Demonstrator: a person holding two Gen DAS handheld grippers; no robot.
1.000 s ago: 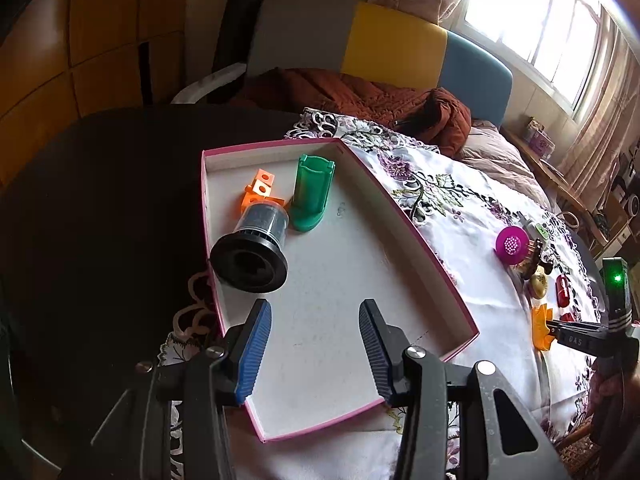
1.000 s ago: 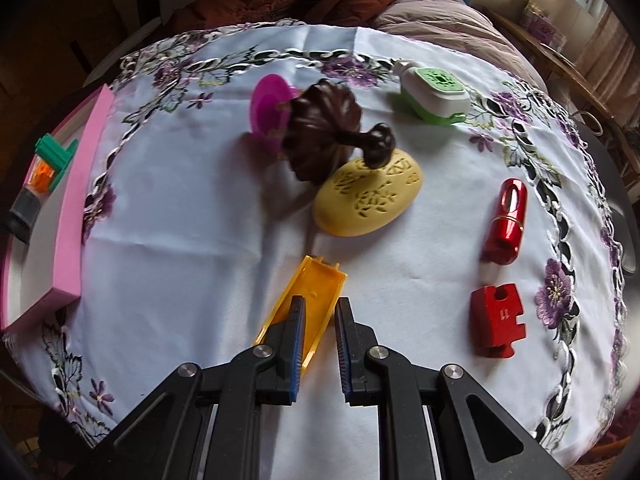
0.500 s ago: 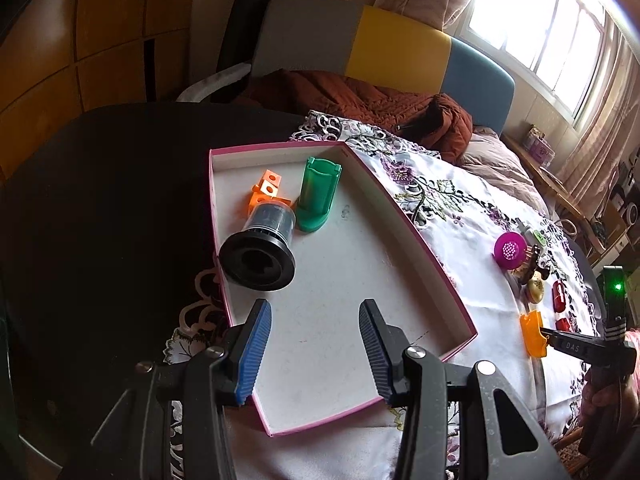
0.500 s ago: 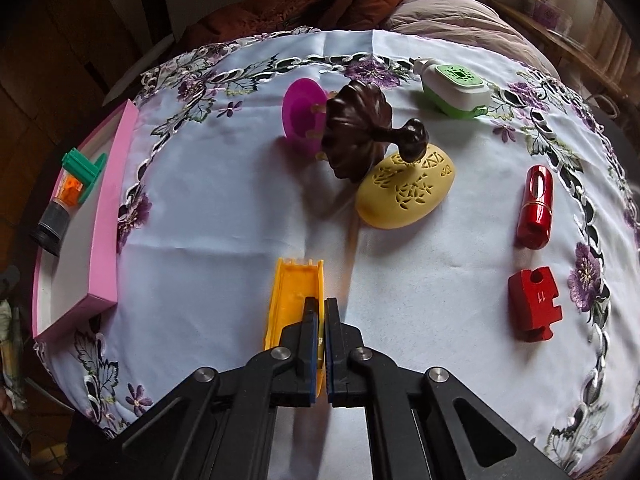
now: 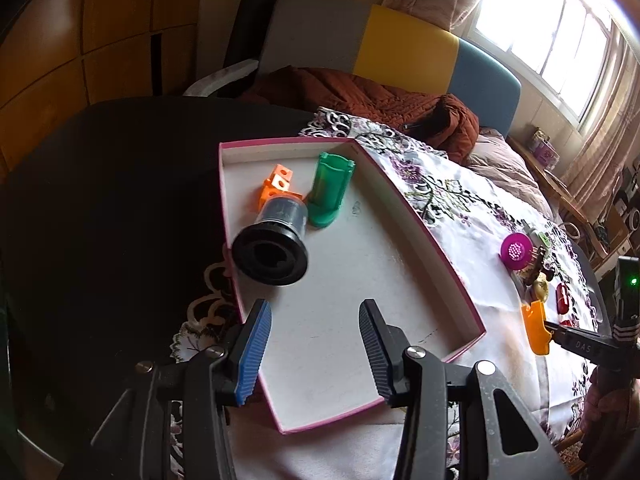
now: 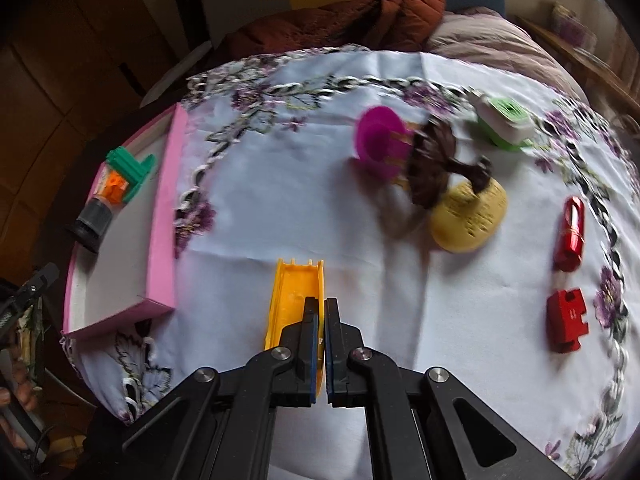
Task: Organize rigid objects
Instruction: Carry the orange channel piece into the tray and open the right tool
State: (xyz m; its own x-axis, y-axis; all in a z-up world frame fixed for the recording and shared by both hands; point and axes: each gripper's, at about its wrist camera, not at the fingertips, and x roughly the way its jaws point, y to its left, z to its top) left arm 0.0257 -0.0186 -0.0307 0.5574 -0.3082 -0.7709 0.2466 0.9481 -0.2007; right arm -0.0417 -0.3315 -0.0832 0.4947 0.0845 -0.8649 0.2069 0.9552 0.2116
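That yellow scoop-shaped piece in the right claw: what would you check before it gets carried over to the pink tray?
1. Grip: the right claw is shut on one side wall of the yellow piece: ok.
2. Lifted clear of the tablecloth: cannot tell.
3. Room in the pink tray: near half bare: ok.
4. Path from the piece to the tray: only bare cloth between: ok.
5. Left claw: open, holding nothing, but hovering over the tray's near end: not ok.
6. Things already in the tray, green holder and black-capped jar, sit at the far end: ok.
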